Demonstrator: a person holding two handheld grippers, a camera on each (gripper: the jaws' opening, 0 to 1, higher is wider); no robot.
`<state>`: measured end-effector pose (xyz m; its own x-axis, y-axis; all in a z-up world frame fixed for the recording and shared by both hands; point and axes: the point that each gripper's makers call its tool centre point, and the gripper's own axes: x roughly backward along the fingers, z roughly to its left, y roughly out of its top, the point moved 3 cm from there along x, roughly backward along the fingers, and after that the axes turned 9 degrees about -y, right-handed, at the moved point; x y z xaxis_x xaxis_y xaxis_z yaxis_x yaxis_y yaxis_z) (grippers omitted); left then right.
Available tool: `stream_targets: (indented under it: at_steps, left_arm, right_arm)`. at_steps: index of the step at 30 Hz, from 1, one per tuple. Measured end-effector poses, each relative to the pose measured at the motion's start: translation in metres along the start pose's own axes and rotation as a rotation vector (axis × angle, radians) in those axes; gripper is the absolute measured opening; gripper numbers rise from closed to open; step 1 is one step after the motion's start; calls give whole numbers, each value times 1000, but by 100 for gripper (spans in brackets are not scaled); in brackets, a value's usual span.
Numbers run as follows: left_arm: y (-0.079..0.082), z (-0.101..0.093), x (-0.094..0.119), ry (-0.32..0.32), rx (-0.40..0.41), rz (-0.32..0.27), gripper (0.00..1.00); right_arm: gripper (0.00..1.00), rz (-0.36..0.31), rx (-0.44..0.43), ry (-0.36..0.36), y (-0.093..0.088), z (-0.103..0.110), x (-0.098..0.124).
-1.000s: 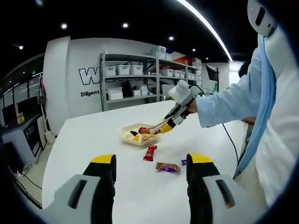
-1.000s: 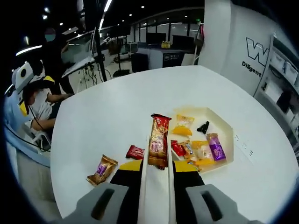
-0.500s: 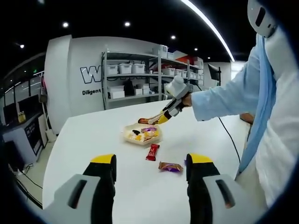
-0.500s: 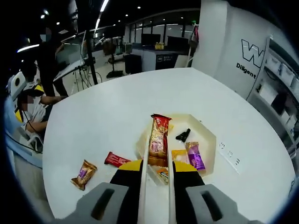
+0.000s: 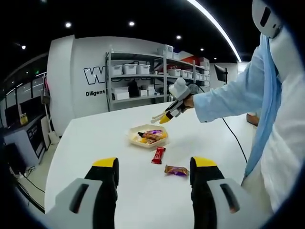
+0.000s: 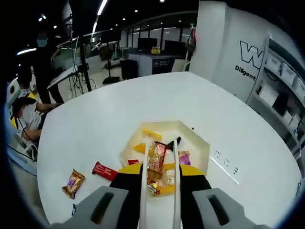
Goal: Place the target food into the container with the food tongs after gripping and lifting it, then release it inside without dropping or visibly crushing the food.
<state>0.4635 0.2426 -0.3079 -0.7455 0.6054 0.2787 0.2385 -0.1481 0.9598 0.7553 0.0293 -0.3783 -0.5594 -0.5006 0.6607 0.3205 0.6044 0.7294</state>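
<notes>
A white hexagonal tray (image 6: 200, 143) holds several wrapped snacks. A long red-and-gold snack bar (image 6: 157, 156) lies in it, between the two white arms of the food tongs (image 6: 143, 191) and free of them. My right gripper (image 6: 159, 169) is shut on the tongs, whose arms stand spread. In the left gripper view the right gripper (image 5: 177, 105), held in a person's hand, hangs above and behind the tray (image 5: 135, 141) with the tongs (image 5: 158, 117) empty. My left gripper (image 5: 155, 162) is open with nothing in it, well short of the tray.
A red wrapper (image 6: 105, 170) (image 5: 158, 155) and a brown wrapper (image 6: 72, 181) (image 5: 176, 170) lie on the round white table (image 6: 95, 124) beside the tray. Shelving with bins (image 5: 138, 81) stands behind. A person in a light sleeve (image 5: 238, 100) is at the right.
The tongs moved over the tray and spread. The long snack bar left them and now lies in the tray. In the left gripper view the right gripper rose away empty.
</notes>
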Motion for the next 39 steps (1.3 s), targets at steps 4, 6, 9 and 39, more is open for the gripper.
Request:
stream_targets:
  at_steps: [4,6,9,39]
  left_arm:
    - [1,-3,-2,-6,-3,-2,59]
    - [2,-4,-3,-9,-4,-2,59]
    - [3,-5,-3,-12,-6,-4,59]
    - [1,-10,1,-8,-7,-5,59]
  right_arm:
    - [21,-2,-1,5,-3,4,6]
    - [21,-3,3,5,-4,5,8]
    - [21,-5,3,15,-5,11,11]
    - [22,77,141,247,-54,96,11]
